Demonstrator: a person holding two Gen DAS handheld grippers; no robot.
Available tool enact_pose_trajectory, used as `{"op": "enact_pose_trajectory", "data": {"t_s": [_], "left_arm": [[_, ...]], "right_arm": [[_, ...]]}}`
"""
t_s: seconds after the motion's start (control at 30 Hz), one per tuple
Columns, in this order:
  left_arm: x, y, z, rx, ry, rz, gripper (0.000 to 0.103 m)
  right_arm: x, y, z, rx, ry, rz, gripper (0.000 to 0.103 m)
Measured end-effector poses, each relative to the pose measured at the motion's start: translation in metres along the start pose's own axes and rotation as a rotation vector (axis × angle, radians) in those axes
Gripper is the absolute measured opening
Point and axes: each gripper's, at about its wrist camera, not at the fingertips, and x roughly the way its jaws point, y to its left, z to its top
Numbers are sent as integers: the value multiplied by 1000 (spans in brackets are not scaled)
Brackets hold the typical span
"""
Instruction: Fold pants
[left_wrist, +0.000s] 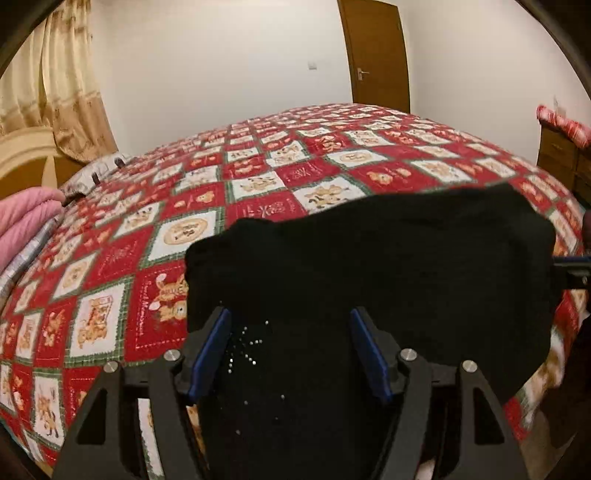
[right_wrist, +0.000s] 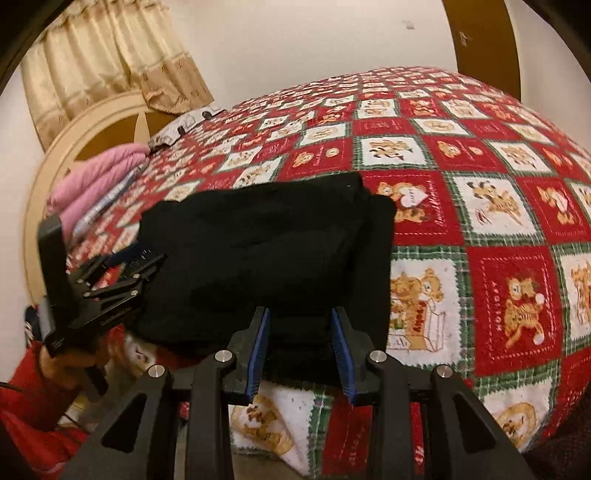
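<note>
Folded black pants are laid on the quilted bed; left claw and right claw are spread at their near edge.

The left wrist view looks low across the bed with its red-and-white patchwork quilt toward a brown wooden door, close over the folded black fabric pants. The right wrist view faces the cream curtain, equally near. Both share pants and quilt.
</note>
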Motion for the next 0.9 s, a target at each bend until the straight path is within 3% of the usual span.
{"op": "enact_pose_trajectory", "data": {"t_s": [0.13,0.33,0.43,0.53,0.67,0.77,0.9], "left_arm": [[0,-5,1,36,-6,31,72],[6,-1,6,25,3,12,72],[7,-3,5,45,1,28,74],[6,-1,5,43,-4,26,75],[-3,-3,5,45,-40,15,75],[-8,-19,6,82,-67,13,75],[-11,-37,2,147,-103,98,75]], "right_arm": [[-6,8,1,-92,35,-58,11],[-18,-13,-1,-103,98,-145,1],[1,-33,-18,-49,195,-195,1],[-17,-44,-17,40,93,-157,1],[-55,-16,13,-28,-112,-96,1],[-51,20,35,-111,-167,-46,1],[-19,56,47,-175,-165,-11,1]]}}
